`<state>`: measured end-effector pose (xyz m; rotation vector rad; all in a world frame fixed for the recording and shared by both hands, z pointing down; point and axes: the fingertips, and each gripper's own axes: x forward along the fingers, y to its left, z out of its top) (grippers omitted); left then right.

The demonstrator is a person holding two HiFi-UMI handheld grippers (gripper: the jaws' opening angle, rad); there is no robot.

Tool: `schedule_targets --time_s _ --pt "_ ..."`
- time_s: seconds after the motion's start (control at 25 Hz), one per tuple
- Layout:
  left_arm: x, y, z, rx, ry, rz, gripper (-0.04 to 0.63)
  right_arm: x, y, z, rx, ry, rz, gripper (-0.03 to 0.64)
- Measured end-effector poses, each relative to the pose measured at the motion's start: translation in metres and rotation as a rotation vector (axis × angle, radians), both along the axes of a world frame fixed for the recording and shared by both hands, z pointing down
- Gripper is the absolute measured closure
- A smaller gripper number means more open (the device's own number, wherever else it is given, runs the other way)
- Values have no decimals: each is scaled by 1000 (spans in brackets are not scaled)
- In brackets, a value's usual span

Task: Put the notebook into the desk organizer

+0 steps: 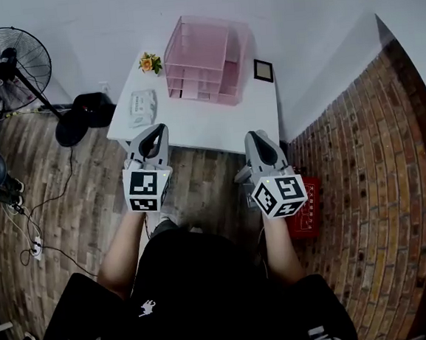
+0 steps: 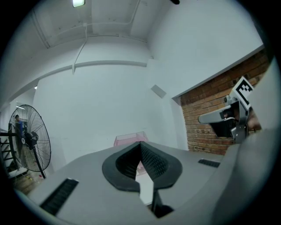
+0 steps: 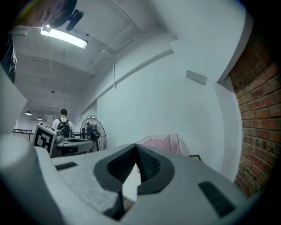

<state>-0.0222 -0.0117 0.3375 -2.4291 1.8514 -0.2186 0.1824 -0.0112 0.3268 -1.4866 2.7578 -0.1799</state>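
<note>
- Seemingly the notebook is the small flat rectangular thing with a dark border and a pale brown centre (image 1: 263, 69); no print or binding can be made out on it.
- It is found at the far right corner of the white rectangular table (image 1: 194, 126), just beside the right wall of the pink translucent plastic desk organizer (image 1: 203, 59) and outside it. Whether it lies flat or leans on the wall cannot be told.
- The left gripper (image 1: 152, 130) is held at the table's near edge. Its dark ribbed jaws are pressed together at the tips, with nothing between them. The notebook is well apart from them, far ahead and to the right.
- The right gripper (image 1: 257, 135) is held just short of the near edge, its jaws likewise closed tip to tip on nothing. In the right gripper view the notebook is seen beyond the jaws and to their right, next to the organizer.
- A small pot of orange flowers (image 1: 149, 62) and a whitish soft packet (image 1: 142, 107) are seen on the table's left part.
</note>
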Motion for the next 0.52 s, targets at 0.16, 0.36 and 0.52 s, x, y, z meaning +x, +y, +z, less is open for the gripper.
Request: schedule_targets --time_s 0.16,0.36,0.52 --pt "3 2 0 4 -7 8 592 -1 1 0 5 -5 -10 615" --pt "2 2 2 2 -19 16 592 -5 0 0 5 -2 -12 615" --pt "2 1 2 3 -21 25 592 -6 -1 1 6 6 -11 615"
